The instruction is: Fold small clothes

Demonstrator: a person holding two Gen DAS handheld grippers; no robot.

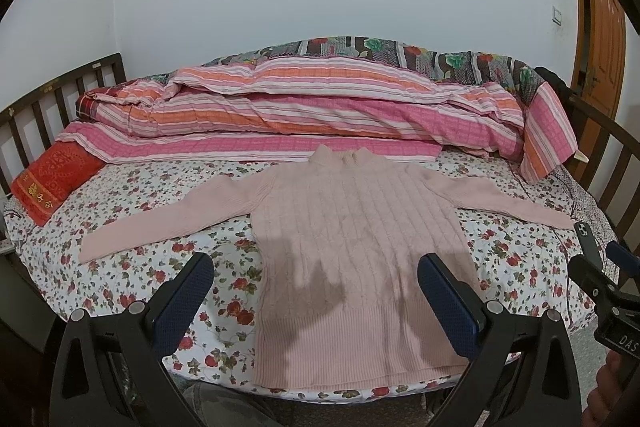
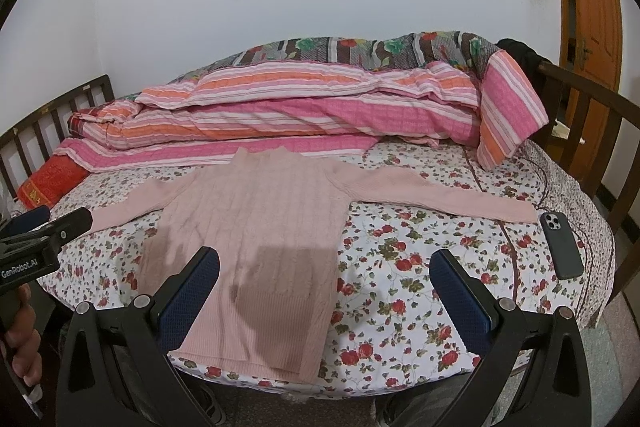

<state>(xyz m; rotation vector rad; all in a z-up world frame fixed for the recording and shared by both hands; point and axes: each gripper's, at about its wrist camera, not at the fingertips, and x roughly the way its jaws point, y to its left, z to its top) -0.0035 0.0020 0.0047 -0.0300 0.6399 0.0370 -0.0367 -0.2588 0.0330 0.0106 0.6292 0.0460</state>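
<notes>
Nearest, the left gripper (image 1: 316,263) has its blue-padded fingers (image 1: 188,291) spread wide apart, holding nothing, poised above the hem end of the pink sweater (image 1: 352,251). Likewise the right gripper (image 2: 326,261) stands wide open and empty over the flowered bedsheet (image 2: 400,259), its left pad above the sweater's lower edge. In the right wrist view the left tool's side reads "GenRobot.AI"; in the left wrist view the right tool shows a plate with "DAS", the rest cut off by the frame edge.

The sweater lies flat and unfolded on the bed, hem toward the cameras, collar away, both sleeves stretched sideways. Shadows darken its lower part. A dark phone (image 2: 560,247) rests face down just beyond the right sleeve cuff. Farther back, a striped pink and orange quilt (image 1: 304,107) lies bundled along the wall, partly hiding a floral blanket (image 1: 400,53). A red pillow (image 1: 52,179) carries gold writing too small to read. An orange door (image 2: 588,11) is cropped at the right.
</notes>
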